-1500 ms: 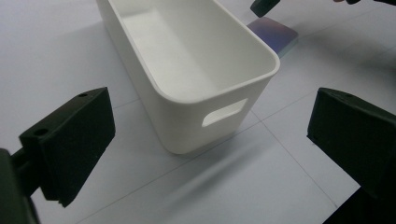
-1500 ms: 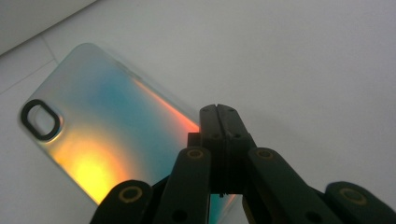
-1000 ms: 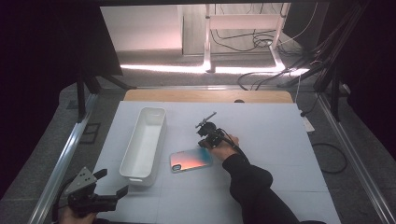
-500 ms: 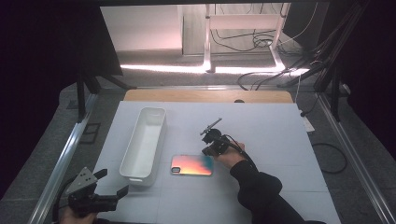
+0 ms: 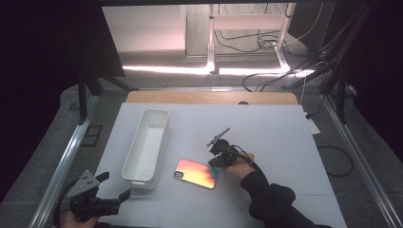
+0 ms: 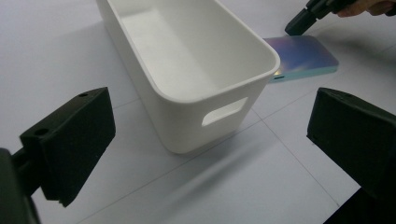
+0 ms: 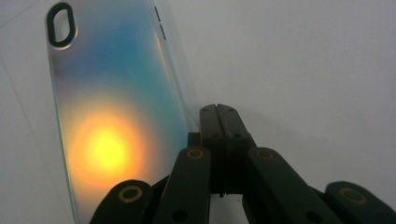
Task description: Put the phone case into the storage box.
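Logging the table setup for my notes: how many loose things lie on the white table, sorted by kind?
White rectangular plastic bin: 1
Iridescent phone case with an oval camera cut-out: 1
Total: 2

White table (image 5: 285,137): white bin (image 5: 145,142), iridescent phone case (image 5: 197,173) flat beside it.
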`<state>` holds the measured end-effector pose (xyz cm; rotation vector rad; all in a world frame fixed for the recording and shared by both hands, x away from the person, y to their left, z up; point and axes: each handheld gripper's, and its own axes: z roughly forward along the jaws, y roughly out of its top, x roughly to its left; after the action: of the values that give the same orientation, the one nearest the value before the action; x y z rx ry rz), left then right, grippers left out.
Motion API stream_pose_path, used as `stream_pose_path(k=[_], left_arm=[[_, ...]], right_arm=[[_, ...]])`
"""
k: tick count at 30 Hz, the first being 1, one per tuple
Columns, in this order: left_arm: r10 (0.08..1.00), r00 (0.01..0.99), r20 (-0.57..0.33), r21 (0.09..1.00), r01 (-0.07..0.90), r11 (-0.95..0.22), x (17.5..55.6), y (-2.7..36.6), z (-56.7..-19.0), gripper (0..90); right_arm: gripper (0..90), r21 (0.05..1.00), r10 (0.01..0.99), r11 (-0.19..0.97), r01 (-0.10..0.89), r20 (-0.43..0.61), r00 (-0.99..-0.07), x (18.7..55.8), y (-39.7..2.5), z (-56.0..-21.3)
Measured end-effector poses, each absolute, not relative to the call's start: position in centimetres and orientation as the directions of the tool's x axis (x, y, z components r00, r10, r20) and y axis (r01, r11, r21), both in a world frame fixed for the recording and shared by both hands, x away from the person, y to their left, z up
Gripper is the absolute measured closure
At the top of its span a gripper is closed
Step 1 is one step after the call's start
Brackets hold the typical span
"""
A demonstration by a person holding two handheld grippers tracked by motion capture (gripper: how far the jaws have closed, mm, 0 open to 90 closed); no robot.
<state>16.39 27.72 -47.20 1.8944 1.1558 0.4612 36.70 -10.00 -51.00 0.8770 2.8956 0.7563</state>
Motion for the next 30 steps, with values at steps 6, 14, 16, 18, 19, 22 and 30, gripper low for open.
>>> stream_pose_path(k=[6, 14, 16, 18, 19, 22, 30], left_arm=[[0.856, 0.505, -0.112, 0.812, 0.543, -0.215, 16.4, 27.7, -47.2, 1.7], [0.856, 0.505, -0.109, 0.811, 0.543, -0.217, 16.4, 27.7, -47.2, 1.7], [0.856, 0.506, -0.108, 0.812, 0.542, -0.218, 16.4, 27.7, -47.2, 1.7], [0.856, 0.505, -0.110, 0.812, 0.543, -0.215, 16.4, 27.7, -47.2, 1.7], [0.856, 0.505, -0.112, 0.812, 0.543, -0.214, 16.4, 27.7, -47.2, 1.7], [0.856, 0.504, -0.113, 0.812, 0.543, -0.213, 16.4, 27.7, -47.2, 1.7], [0.856, 0.505, -0.110, 0.812, 0.543, -0.216, 16.4, 27.7, -47.2, 1.7]], right_arm=[[89.5, 0.459, 0.514, 0.729, 0.508, 0.124, -0.849, 35.4, -10.4, -51.0], [89.5, 0.460, 0.507, 0.732, 0.502, 0.125, -0.853, 34.2, -10.8, -51.0], [89.4, 0.460, 0.506, 0.733, 0.502, 0.125, -0.853, 34.2, -10.8, -51.0], [88.0, 0.459, 0.506, 0.734, 0.501, 0.124, -0.854, 34.2, -10.8, -51.0], [85.4, 0.459, 0.508, 0.735, 0.499, 0.115, -0.854, 34.2, -10.9, -50.9], [74.8, 0.467, 0.519, 0.729, 0.500, 0.100, -0.849, 34.2, -11.1, -50.5], [43.9, 0.482, 0.524, 0.729, 0.486, 0.063, -0.849, 33.5, -11.5, -49.2]])
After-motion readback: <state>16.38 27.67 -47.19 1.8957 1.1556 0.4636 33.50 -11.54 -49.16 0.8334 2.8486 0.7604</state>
